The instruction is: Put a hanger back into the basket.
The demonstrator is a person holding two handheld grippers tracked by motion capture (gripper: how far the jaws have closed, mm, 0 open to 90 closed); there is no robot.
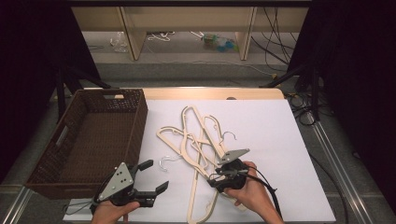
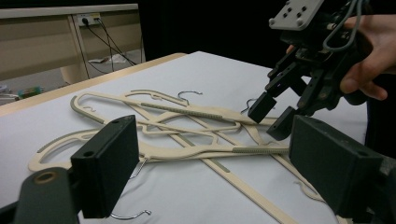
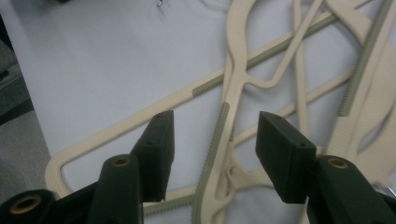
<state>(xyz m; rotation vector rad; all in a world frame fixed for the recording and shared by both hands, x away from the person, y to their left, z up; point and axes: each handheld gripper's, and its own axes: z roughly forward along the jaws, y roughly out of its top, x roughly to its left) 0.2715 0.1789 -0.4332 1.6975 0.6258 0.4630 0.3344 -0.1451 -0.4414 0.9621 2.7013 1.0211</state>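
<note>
Right tongs (image 3: 212,140) half-open, straddling hanger (image 3: 215,140) ribbed bar, not pinching; hangers light, stiff, tangled. Left tongs (image 1: 150,176) open, empty.

R gripper (image 2: 275,114) over hangers (image 2: 187,135) | fingers apart (not gripping)

Basket (image 1: 88,135) left of hangers (image 1: 201,140)
</note>
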